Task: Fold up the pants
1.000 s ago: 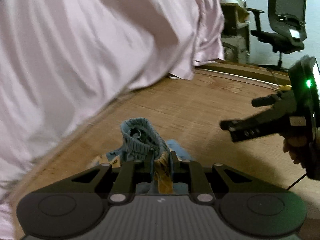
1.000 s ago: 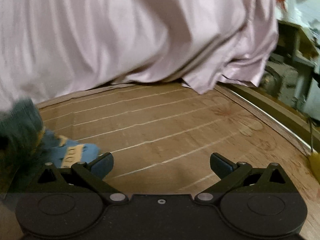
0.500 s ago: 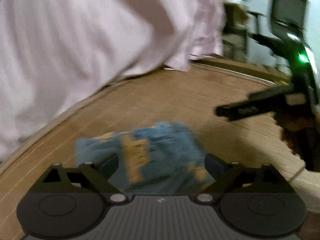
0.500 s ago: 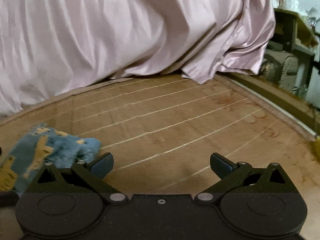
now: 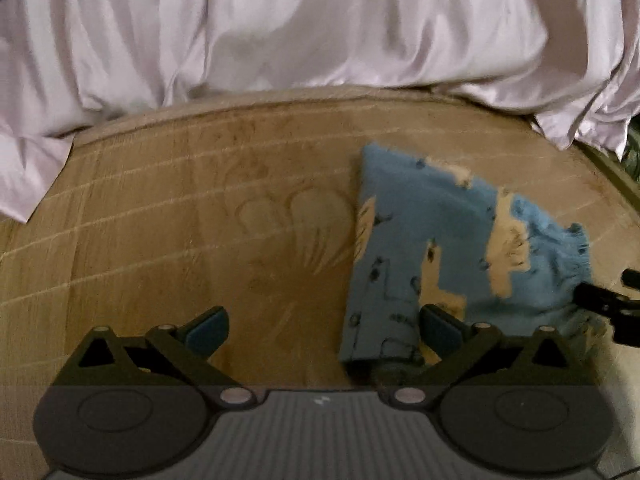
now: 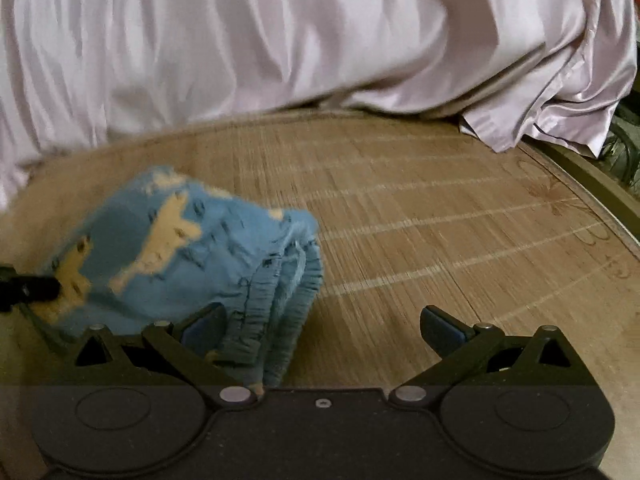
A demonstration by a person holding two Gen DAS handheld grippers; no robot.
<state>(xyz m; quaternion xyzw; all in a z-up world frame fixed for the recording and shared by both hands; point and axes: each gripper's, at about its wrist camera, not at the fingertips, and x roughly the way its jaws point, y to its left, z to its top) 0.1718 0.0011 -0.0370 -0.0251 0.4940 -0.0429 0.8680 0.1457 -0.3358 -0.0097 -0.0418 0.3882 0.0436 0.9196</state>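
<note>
Pants (image 5: pixel 440 256), blue with tan shapes, lie as a folded bundle on the woven mat (image 5: pixel 200 220) in the left wrist view, to the right of the left gripper (image 5: pixel 324 324), below the draped pink sheet (image 5: pixel 320 20). Its jaws stand wide apart and hold nothing; the right fingertip overlaps the cloth's near edge, so contact there is unclear. The compact bundle suggests the folding is mostly done and the cloth is left to settle. A dark tip at the right edge is probably the other tool, cut off.

In the right wrist view, the right gripper (image 6: pixel 324 324) also gapes empty, the bundle just beside its left finger, ribbed waistband layers (image 6: pixel 276 304) stacked toward the camera. Motion blur smears the print; the bundle's near edge hides behind the finger.
</note>
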